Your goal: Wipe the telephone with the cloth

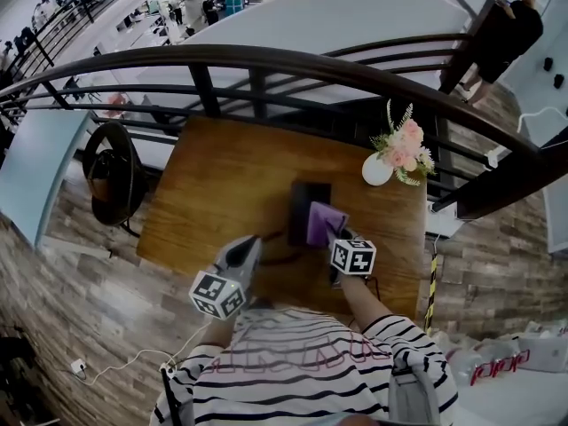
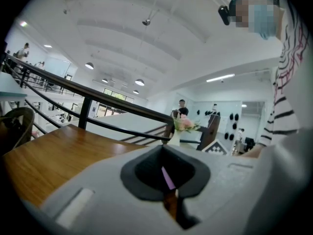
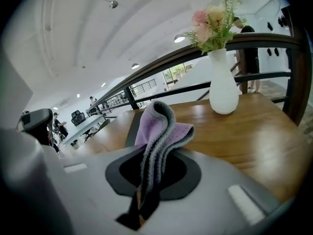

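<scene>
A black telephone [image 1: 308,201] lies near the middle of the wooden table [image 1: 222,193]. A folded purple cloth [image 1: 325,223] rests over the telephone's near right part, with my right gripper [image 1: 335,236] shut on the cloth's near edge. In the right gripper view the cloth [image 3: 159,126] stands up out of the right gripper [image 3: 150,166], and the telephone [image 3: 130,129] shows as a dark strip behind it. My left gripper [image 1: 254,241] hovers over the table's near edge, left of the telephone, jaws together and holding nothing. In its own view the left gripper [image 2: 164,155] shows only a thin slit.
A white vase of pink flowers [image 1: 380,168] stands at the table's far right corner. A dark curved railing [image 1: 266,60] runs behind the table. A black chair [image 1: 114,171] stands to the left. A dark cord [image 1: 282,260] lies by the telephone. A person [image 1: 506,34] stands far right.
</scene>
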Available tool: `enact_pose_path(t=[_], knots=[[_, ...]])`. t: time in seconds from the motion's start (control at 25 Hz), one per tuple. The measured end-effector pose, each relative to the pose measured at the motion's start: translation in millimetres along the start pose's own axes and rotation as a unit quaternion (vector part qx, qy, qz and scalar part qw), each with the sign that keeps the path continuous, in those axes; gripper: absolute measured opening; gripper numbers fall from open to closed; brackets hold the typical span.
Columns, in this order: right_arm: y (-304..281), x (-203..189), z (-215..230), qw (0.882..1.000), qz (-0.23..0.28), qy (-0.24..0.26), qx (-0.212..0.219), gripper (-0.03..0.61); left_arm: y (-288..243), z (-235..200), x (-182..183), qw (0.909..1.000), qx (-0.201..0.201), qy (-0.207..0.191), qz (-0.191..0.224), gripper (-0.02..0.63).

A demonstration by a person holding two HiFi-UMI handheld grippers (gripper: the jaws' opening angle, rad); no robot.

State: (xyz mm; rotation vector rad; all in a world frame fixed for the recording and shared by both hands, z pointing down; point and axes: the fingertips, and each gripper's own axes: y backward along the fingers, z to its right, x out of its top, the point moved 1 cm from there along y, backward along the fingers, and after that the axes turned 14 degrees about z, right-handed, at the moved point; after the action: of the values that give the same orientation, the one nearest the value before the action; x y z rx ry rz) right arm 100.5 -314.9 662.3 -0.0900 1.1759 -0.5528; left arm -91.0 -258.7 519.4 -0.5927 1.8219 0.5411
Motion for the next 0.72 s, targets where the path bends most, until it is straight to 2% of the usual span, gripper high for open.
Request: enact_pose_path(t=[0.44, 0.72], knots=[[18.2, 6.3, 31.3, 0.999, 0.013, -0.007, -0.035, 0.035, -11.5, 10.1, -5.3, 0.9999, -0.016, 0.002, -0.004, 0.003], [31.5, 22.7, 4.6, 0.999, 0.045, -0.021, -0.005, 0.036, -2.4, 3.1, -1.5, 1.0, -0.003, 0.001, -0.001, 0.003]])
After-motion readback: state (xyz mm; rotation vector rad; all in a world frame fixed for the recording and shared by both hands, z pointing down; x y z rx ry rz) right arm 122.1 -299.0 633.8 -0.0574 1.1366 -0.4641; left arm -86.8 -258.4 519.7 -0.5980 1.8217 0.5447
